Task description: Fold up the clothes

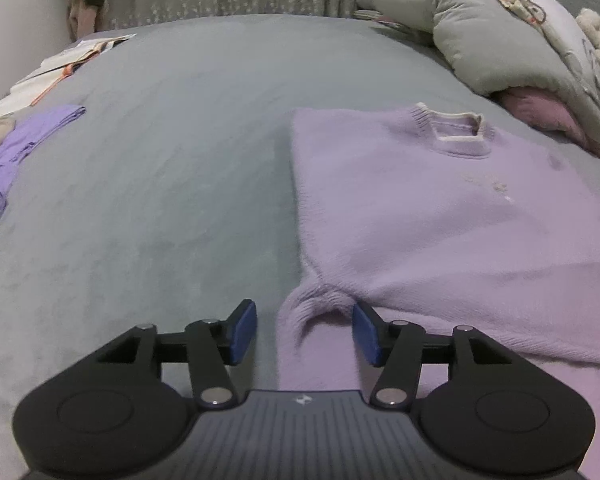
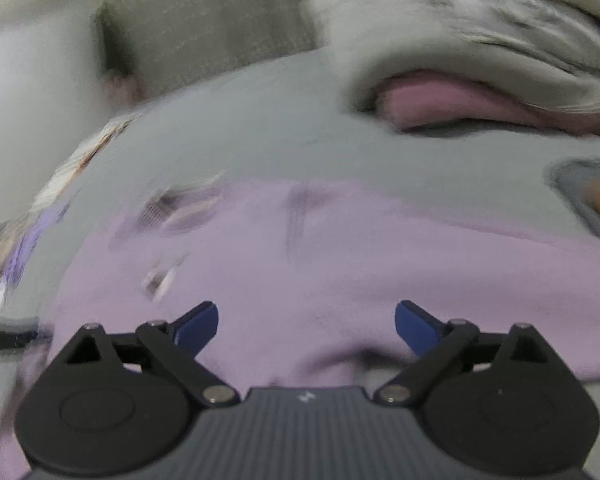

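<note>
Left wrist view: your left gripper (image 1: 304, 330) stands part open over a puckered cuff (image 1: 314, 306) of the lilac sweater (image 1: 440, 216), gripping nothing. The sweater lies flat on the grey bed (image 1: 160, 160), one side folded in.

Right wrist view (blurred): your right gripper (image 2: 306, 330) hangs wide open above the sweater (image 2: 300, 272). Further folds remain.

lilac sweater (image 1: 440, 216) flat on bed; sleeve folded in
</note>
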Available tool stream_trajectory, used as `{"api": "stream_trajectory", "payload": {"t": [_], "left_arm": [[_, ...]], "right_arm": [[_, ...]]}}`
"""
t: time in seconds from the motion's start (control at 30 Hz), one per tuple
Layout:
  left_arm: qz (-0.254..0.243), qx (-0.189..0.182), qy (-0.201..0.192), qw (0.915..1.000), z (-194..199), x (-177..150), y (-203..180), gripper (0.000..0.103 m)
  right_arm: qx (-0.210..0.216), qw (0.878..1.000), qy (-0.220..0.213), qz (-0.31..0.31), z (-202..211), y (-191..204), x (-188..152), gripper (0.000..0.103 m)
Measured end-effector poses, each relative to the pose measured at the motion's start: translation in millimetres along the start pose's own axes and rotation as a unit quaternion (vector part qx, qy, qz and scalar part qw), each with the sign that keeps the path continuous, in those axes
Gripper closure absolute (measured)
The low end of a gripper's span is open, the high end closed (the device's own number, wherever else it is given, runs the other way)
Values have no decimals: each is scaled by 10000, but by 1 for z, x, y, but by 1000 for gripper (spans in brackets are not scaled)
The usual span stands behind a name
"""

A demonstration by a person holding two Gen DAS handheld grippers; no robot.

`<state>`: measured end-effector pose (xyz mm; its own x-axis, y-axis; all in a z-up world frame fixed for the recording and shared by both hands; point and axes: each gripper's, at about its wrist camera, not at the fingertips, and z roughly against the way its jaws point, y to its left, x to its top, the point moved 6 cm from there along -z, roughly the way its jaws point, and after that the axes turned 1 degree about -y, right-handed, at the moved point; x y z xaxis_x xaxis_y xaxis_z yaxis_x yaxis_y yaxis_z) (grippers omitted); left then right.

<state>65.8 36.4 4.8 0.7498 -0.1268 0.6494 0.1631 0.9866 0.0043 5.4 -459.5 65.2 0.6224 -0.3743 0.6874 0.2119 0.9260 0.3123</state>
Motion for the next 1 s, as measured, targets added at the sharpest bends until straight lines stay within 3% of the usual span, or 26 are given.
{"api": "stream_trajectory", "payload": {"t": [0.07,0.2,0.27,0.37,0.43,0.5,0.57,0.7,0.8,0.9,0.97,1.0], "left_arm": [[-78,155,-51,9998,3,0,7,50],[478,-218,-78,9986,11,1,16,51],[459,-227,-149,9986,15,2,14,51],[419,-331,-225,9983,21,3,4,51],[442,-384,-202,9981,20,3,0,51],[493,-391,-156,9979,19,3,-1,51],[726,-419,-30,9965,15,1,3,51],[1490,-770,174,9857,9,-3,14,51],[1628,-832,218,9829,8,-5,15,50],[1626,-815,214,9831,9,-6,12,50],[1686,-856,217,9817,9,-6,11,50],[1731,-889,217,9806,10,-6,11,50]], "right_arm": [[-253,9956,-320,-849,15,-41,12,4],[-1022,9677,-807,-2158,46,-121,14,4],[-1356,9529,-995,-2525,61,-149,13,4],[-1510,9291,-1355,-3091,86,-186,12,4],[-1724,9207,-1509,-3161,100,-201,12,4],[-2018,9183,-1557,-3028,109,-215,12,4],[-2221,9239,-1418,-2775,107,-225,11,4],[-2116,9295,-1327,-2714,94,-233,7,8],[-2056,9357,-1279,-2564,83,-233,9,19],[-2399,9416,-1124,-2080,73,-228,14,39],[-2638,9410,-1081,-1823,70,-224,16,81],[-2692,9405,-1089,-1767,71,-222,17,90]]}}
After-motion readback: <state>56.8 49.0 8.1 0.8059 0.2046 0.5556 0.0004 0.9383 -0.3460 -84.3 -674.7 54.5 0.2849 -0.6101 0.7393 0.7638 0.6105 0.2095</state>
